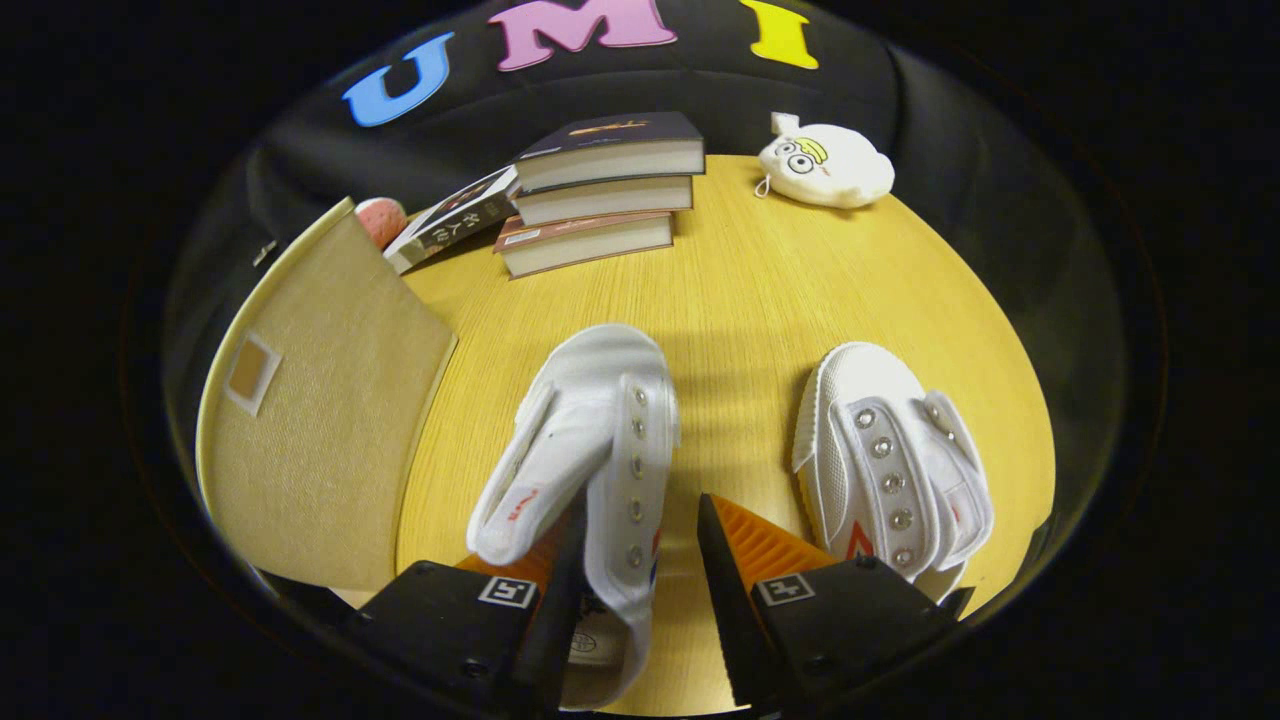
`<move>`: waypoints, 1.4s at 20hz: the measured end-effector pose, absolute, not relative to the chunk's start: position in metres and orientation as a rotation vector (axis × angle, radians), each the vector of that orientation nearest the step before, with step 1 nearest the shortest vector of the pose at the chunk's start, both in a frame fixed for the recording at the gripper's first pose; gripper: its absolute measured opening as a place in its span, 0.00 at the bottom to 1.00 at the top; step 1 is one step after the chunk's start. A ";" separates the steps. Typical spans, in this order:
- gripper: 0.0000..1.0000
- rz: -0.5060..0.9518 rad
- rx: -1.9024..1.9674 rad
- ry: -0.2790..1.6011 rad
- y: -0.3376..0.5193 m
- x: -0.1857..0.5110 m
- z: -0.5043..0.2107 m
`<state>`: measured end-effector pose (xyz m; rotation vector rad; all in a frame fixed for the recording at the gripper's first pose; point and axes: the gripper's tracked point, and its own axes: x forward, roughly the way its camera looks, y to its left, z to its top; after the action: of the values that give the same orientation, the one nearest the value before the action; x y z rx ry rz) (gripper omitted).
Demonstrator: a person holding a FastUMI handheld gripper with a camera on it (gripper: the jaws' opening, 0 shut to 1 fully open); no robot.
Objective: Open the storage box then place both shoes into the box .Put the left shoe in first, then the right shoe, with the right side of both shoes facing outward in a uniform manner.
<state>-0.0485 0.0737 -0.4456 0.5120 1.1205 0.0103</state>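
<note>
My gripper fills the foreground with its two fingers spread apart; the left finger lies against the tongue side of the left shoe, while the right finger stands clear of it with bare table showing in the gap, so I read the fingers as parted and not clamped on anything. The left shoe, white with a row of metal eyelets, runs from between the fingers forward, its toe pointing away from me. Just to the right of the right finger lies the right shoe, also white with eyelets, apart from its partner and resting on the wooden table. To the left of the shoes I see the beige fabric panel of the storage box; I cannot tell whether it is open. Beyond the shoes sits a stack of books, a further book leaning beside it. Farthest right rests a white plush toy.
</note>
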 end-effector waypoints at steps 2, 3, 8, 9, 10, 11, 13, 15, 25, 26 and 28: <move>0.35 -0.036 0.593 1.142 0.073 -0.049 -0.444; 0.26 -0.048 0.599 1.143 0.070 -0.050 -0.441; 0.08 -0.094 0.585 1.107 0.068 -0.050 -0.411; 0.08 -0.097 0.609 1.083 0.067 -0.045 -0.396; 0.08 -0.100 0.636 1.060 0.067 -0.040 -0.379; 0.07 -0.101 0.656 1.036 0.065 -0.034 -0.360; 0.07 -0.121 0.673 0.983 0.058 -0.019 -0.320; 0.07 -0.128 0.695 0.960 0.061 -0.006 -0.280; 0.07 -0.013 0.919 1.050 0.191 0.032 -0.157; 0.07 -0.019 0.906 1.076 0.204 0.032 -0.161; 0.07 -0.038 0.892 1.138 0.230 0.029 -0.174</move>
<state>0.0286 0.2295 -0.1743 0.8922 1.1383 -0.0376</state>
